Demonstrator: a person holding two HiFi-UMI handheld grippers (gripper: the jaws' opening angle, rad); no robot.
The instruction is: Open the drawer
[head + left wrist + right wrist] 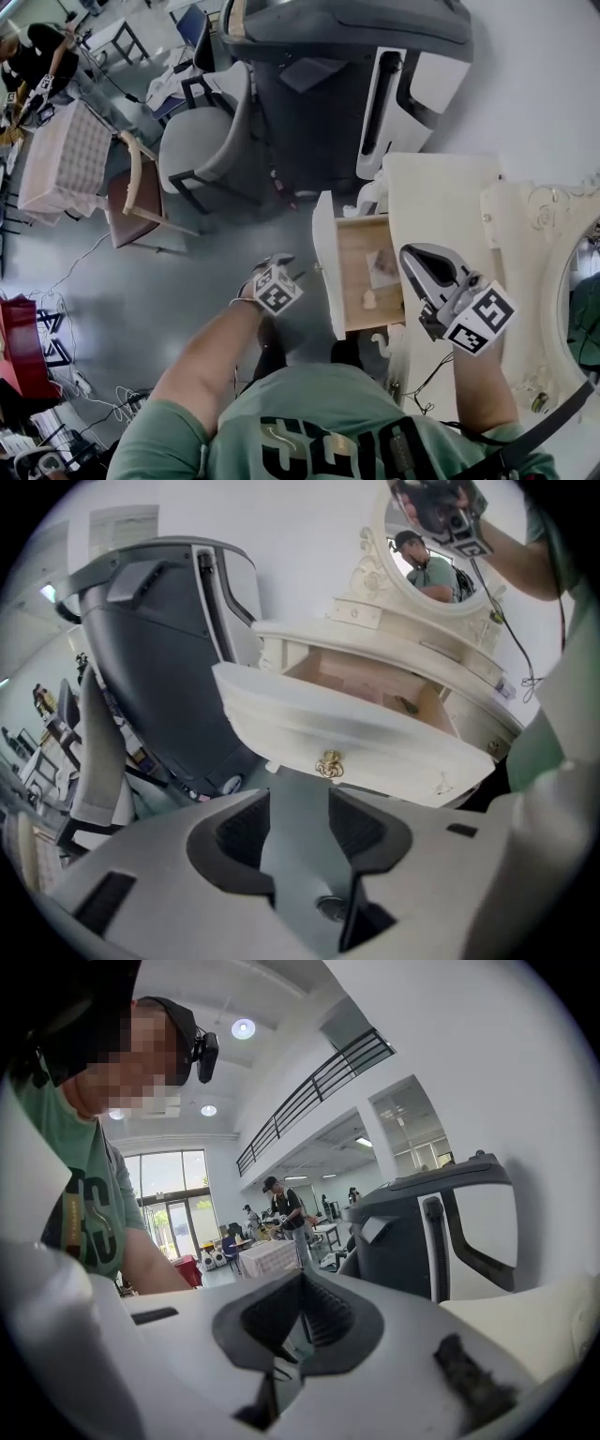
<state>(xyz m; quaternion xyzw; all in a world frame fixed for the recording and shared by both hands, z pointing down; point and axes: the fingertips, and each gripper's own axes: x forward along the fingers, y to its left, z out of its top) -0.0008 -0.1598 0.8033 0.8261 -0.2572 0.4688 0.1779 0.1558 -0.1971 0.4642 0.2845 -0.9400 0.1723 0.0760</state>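
The drawer (pixel 361 272) is found pulled well out of the cream desk (pixel 441 183), with its wooden inside exposed. A small pale object (pixel 369 300) and what appears to be a slip of paper (pixel 382 267) are seen lying in it. The task is judged to be largely or wholly done.

The drawer is judged to be a light, stiff wooden box. A straight, level pull is therefore called for, since a skewed pull may cause it to bind. The only sound hold is offered by the small brass knob (pixel 329 765) at the middle of the curved front panel. The knob is smooth, ornate and probably delicate, so a firm but moderate grip is advised.

The left gripper (pixel 298 803) is held just clear of the knob, its jaws spread wide with nothing between them. The right gripper (pixel 412 255) is held above the desk top, its jaws brought together and empty. A mirror (pixel 427 583) is mounted behind the desk, and a large dark chair (pixel 309 103) is placed beyond the drawer.
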